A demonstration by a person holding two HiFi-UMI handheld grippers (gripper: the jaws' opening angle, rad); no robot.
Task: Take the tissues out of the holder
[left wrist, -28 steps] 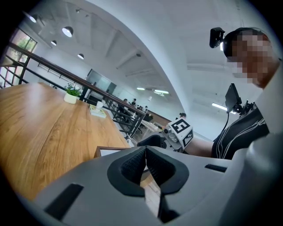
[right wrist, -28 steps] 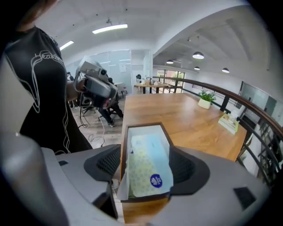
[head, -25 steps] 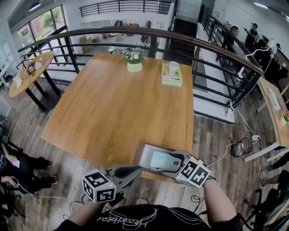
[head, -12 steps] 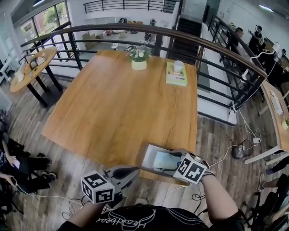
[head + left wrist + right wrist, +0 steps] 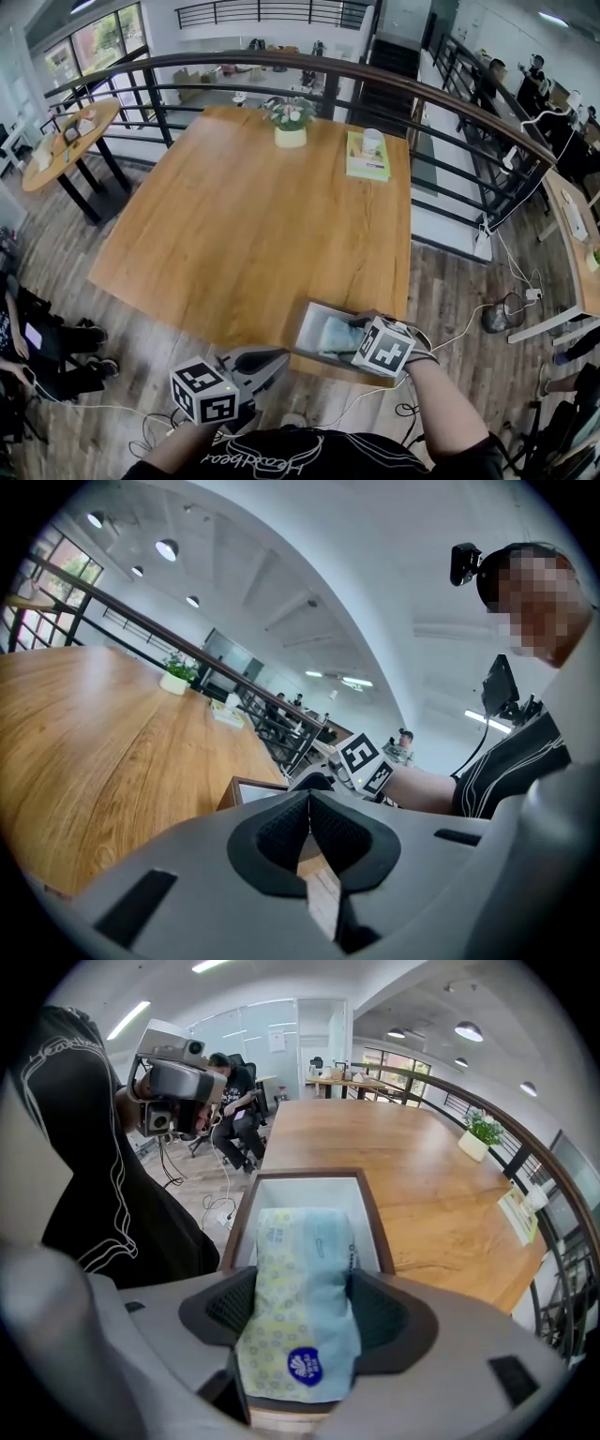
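Soft blue-and-yellow plastic tissue pack (image 5: 302, 1241): seated in white-lined brown wooden box holder (image 5: 309, 1190), near right corner of wooden desk (image 5: 253, 216); pinched by right gripper (image 5: 302, 1309) jaws. Left gripper (image 5: 307, 825): jaws pressed together, empty, off near edge. Pack best lifted straight up, rim cleared, holder left undragged.

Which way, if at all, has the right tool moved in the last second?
Yes. The right tool has shifted slightly left, farther in over the right end of the holder, and is shut on the tissue pack.
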